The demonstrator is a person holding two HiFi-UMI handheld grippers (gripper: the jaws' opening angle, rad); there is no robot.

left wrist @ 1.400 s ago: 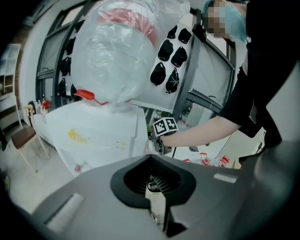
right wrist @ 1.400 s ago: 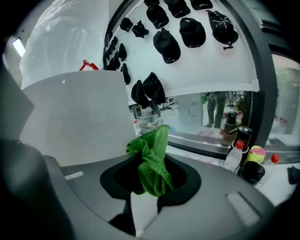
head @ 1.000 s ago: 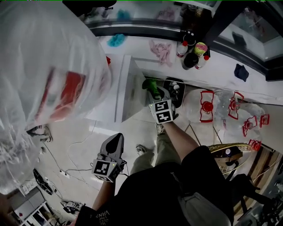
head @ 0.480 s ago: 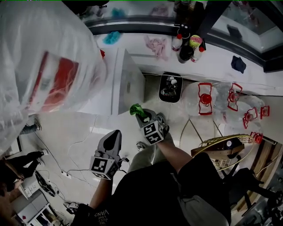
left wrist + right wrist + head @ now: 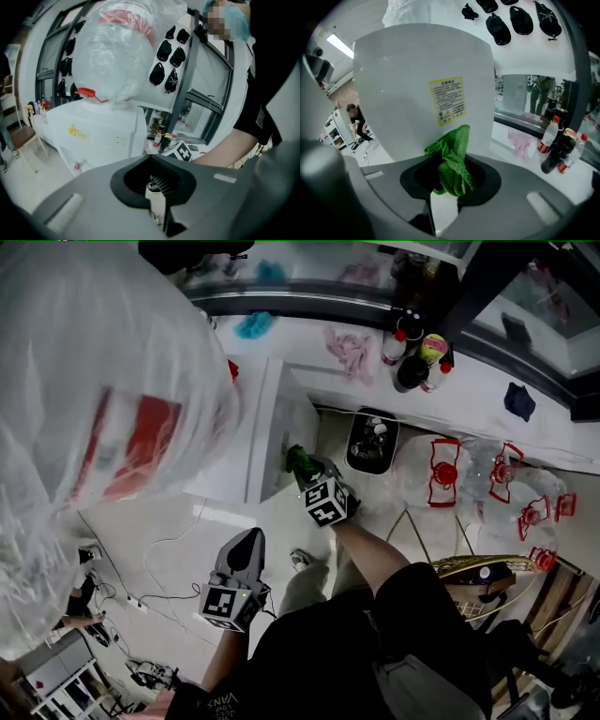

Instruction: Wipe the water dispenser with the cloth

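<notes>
Our right gripper (image 5: 449, 190) has its jaws clamped on a bunched green microfibre cloth (image 5: 453, 159), and the cloth's free end points at the flat side wall of the tall white box-shaped water dispenser (image 5: 403, 84), just under the small yellow printed label (image 5: 447, 101). It looks pressed to the wall or only just short of it; we cannot tell which. We judge the wiping to be under way on this side wall, though nothing on the white surface shows which parts are already clean, so the front, the top edge and the other walls may all remain. The head view adds what the gripper view lacks. It shows the cloth (image 5: 297, 459) meeting the dispenser (image 5: 279, 432) low on the side wall near its front corner, with the big clear plastic-wrapped water bottle (image 5: 94, 399) above. Our left gripper (image 5: 246, 546) hangs well apart from the dispenser over the floor. Only the left gripper view shows that gripper (image 5: 157, 197) with its jaws together on nothing (idle, as we read it).
</notes>
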